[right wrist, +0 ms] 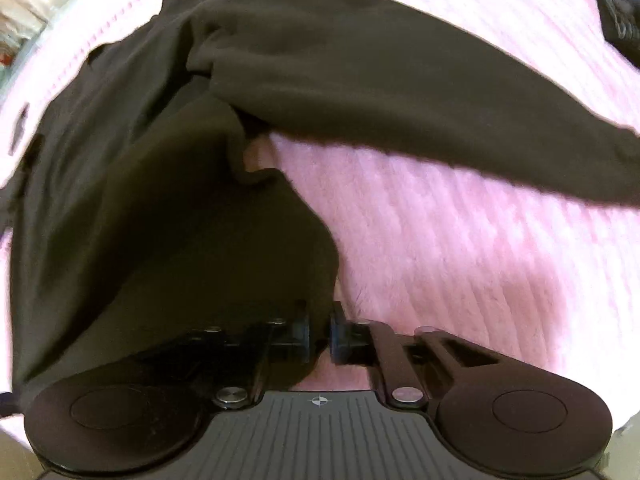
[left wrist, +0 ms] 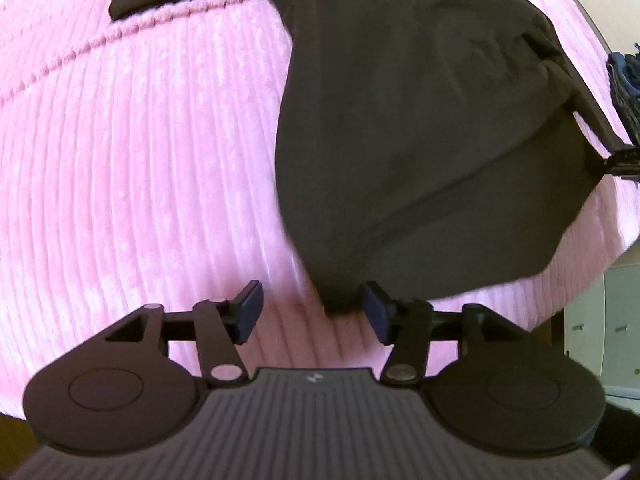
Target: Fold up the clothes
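Observation:
A dark brown garment (left wrist: pixel 420 140) lies spread on a pink ribbed bedspread (left wrist: pixel 140 160). My left gripper (left wrist: pixel 313 314) hovers over its near corner, open. The corner's tip lies between the pads, close to the right pad (left wrist: pixel 376 314), and neither pad presses on it. In the right wrist view the same garment (right wrist: pixel 160 200) is bunched, with one long sleeve (right wrist: pixel 440 112) stretched to the right across the bedspread (right wrist: pixel 460 260). My right gripper (right wrist: pixel 320 336) is shut on a fold of the garment's edge, and the cloth rises from between its pads.
A dark blue-grey bundle (left wrist: pixel 626 80) lies at the bedspread's far right edge and shows again as a dark heap (right wrist: pixel 616 8). White cabinet fronts (left wrist: pixel 600 328) stand beyond the bed at lower right.

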The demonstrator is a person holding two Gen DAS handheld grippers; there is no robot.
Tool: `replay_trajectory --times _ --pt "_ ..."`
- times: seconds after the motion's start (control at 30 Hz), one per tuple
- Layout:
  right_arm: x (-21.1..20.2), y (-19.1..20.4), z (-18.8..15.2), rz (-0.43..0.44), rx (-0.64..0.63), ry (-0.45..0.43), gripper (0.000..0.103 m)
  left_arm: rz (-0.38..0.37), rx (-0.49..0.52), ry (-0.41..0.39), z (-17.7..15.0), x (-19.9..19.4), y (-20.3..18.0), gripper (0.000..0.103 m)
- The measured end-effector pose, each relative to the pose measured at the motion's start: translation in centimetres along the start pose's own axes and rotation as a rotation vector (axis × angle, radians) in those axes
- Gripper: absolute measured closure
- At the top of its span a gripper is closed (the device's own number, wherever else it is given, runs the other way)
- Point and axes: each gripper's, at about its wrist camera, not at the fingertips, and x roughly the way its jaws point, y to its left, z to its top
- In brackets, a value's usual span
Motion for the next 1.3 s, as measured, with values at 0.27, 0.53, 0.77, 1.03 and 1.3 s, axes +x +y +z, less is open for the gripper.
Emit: replay_trajectory --times 0.27,0.53,0.77,1.03,1.3 --pt "-3.9 1.3 -0.3 -0.094 -0.063 0.033 0.096 -0.195 0.011 -0.069 -0.1 2.6 -1.0 0.08" --pt "-8.5 2.2 -3.6 -0.183 -0.042 0.145 0.096 -0.227 0.076 0.044 -0.6 -3.3 1.3 0.1" --pt "-2.7 1.2 -8.0 -0.189 0.178 0.276 0.094 -0.132 0.084 0.173 -0.1 0.7 1.4 0.095" --pt "-6.1 4.2 -0.4 -0.195 -0.036 0.022 0.023 0.042 0.139 0.158 4.0 -2.7 4.0 0.086" --pt "-3.4 10.9 17.5 0.008 -0.36 -0.255 0.023 0.119 0.405 -0.151 22.5 -2.3 0.1 0.062"
